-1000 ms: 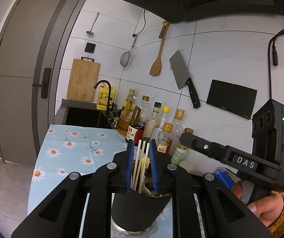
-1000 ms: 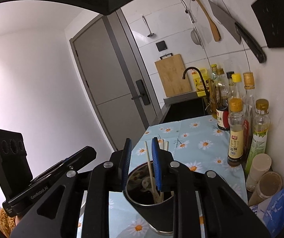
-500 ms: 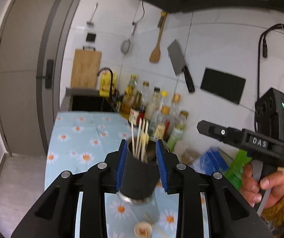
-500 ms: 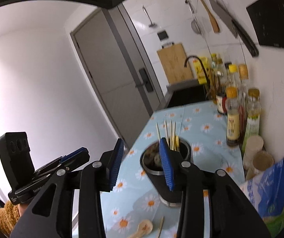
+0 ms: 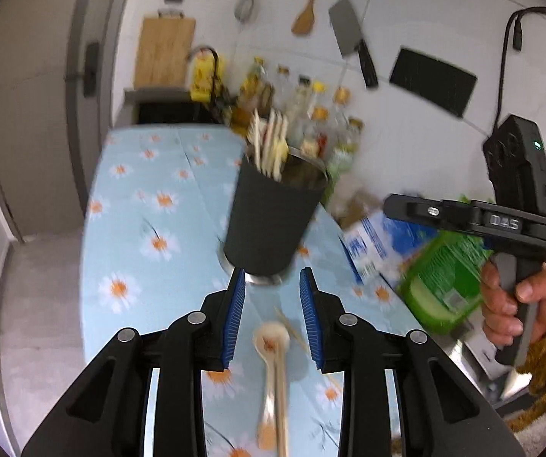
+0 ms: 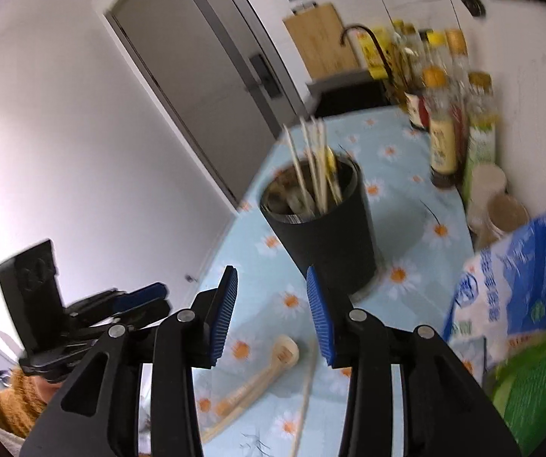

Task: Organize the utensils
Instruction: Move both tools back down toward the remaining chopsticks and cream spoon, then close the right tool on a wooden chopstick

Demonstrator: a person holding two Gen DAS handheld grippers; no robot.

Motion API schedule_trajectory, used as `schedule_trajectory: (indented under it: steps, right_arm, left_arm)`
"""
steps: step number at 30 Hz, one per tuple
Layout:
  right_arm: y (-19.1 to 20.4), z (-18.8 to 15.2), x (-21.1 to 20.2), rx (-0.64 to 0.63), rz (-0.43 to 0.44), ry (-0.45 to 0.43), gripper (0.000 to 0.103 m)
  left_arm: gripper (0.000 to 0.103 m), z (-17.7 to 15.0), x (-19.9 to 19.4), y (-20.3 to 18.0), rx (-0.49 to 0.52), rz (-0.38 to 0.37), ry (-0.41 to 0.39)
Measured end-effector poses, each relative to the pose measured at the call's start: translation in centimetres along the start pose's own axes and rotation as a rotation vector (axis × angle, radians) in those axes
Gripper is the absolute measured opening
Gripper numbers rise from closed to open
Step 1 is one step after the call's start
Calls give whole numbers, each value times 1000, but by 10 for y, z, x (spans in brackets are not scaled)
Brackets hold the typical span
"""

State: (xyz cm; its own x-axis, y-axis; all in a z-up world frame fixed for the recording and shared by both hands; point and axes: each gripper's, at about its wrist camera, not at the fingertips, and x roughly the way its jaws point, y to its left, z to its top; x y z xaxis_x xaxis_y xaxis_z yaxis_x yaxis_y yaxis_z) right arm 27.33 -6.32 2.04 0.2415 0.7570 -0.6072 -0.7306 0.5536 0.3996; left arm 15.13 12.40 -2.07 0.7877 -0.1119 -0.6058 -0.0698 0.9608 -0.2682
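- The black tapered utensil cup (image 5: 273, 221) with a shiny metal base stands upright on the worktop's daisy-print light-blue cloth (image 5: 139, 205), roughly mid-width, with the bottles (image 6: 444, 122) along the wall edge beyond it.
- Pale wooden chopsticks (image 5: 269, 144) already stand in the cup, leaning together.
- Nearer the front edge lie a pale wooden spoon (image 6: 269, 371) and a loose single chopstick (image 6: 305, 392), just beside each other, flat on the cloth.
- The left gripper (image 5: 273, 316) hovers just short of the cup, its blue-padded jaws spread wide with nothing between them; the spoon's bowl shows below the gap.
- The right gripper (image 6: 273, 312) is likewise wide apart and empty, aimed over the spoon and chopstick.
- Likely handling: spoon and chopstick look light and stiff, smooth enough to roll or skid when pinched flat.
- I would take the spoon across its handle near the middle, and the chopstick near one end, so each can tip upright into the cup.
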Motion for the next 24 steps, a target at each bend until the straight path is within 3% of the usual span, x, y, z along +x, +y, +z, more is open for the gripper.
schedule_trajectory:
  steps: [9,15,24]
  right_arm:
    - [-9,-35,39,44,-46,207,39]
    - [-12,-56,69,82,-63,374,39]
    - [-6,-77,119,72,-177,596,39]
  left_arm:
    - [28,-39,20,9,-58,-13,142]
    - [28,-62,25,16,-99,-21,193]
    - [28,-87,26,20,-105,-29,247]
